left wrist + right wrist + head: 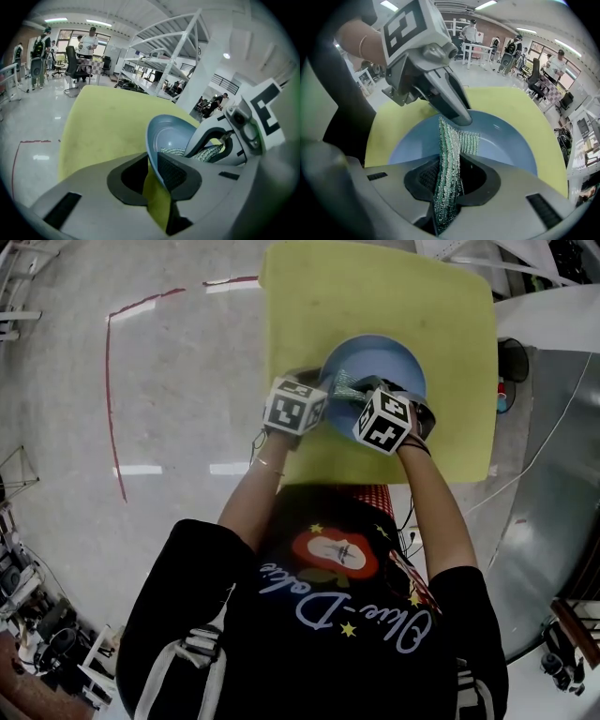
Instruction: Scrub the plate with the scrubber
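1. Anchor: the left tool [152, 176] has its jaws drawn narrow and clamped on the rim of the blue plate [165, 133]. One pad sits inside the dish and the other against its outer side. Judged purpose: to stop the plate sliding or spinning while it is rubbed.
2. Working side: the right tool [447, 180] is closed on the green mesh scrubber [447, 154], which it grips edge-on. The free end sticks out past the tips and folds onto the plate's inner face. This tool points steeply down, which probably lets it press through the mesh rather than just brush across.
3. Position: the plate lies directly ahead of both tools on the yellow bench [309, 296]. I cannot tell whether the clamped side is lifted off the bench.
4. Spacing: the left tool's tip sits just beyond the scrubber's far end, very near it. Strokes toward that rim risk knocking the tools together, so short strokes away from the clamp look safer.
5. Stage: judged mid-scrub. No foam or dirt is visible on the plate.
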`<state>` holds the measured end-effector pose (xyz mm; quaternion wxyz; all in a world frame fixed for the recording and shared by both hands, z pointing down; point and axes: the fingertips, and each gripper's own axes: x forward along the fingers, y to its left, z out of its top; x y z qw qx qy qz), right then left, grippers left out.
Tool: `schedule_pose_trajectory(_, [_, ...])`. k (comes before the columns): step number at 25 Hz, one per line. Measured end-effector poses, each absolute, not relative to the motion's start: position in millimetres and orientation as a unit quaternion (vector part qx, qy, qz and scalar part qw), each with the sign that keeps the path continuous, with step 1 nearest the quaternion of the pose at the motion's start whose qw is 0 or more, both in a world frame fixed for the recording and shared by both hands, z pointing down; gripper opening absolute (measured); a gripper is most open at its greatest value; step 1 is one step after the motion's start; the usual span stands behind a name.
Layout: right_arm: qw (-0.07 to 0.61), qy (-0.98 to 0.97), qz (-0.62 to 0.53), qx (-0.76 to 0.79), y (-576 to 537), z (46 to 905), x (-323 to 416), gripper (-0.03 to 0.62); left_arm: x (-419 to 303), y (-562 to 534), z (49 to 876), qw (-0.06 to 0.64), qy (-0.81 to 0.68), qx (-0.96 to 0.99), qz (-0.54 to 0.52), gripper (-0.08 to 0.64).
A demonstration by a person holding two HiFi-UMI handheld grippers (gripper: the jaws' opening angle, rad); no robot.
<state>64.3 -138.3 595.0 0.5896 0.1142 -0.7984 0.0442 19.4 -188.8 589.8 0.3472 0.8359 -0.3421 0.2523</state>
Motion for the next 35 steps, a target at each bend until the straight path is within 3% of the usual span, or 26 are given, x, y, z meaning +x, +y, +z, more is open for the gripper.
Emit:
schedule_pose_trajectory(19, [0.543, -0.829, 0.132, 0.03, -85.4, 590.5, 49.1, 0.061, 14.3, -192.1, 592.5, 0.339, -0.39, 0.822, 0.239, 0.043])
schedule_pose_trajectory(27, [0.502, -0.858, 0.049, 0.097, -143.5, 561.2, 73.5, 0.06, 16.5, -192.2, 593.6, 0.358, -0.398, 0.812, 0.233, 0.038])
schedule_pose_trajectory(35, [0.531, -0.83, -0.041, 0.164, -209.3, 566.3, 96.6, 0.06, 12.7, -191.6, 594.1, 0.363, -0.413, 0.801, 0.235, 0.029])
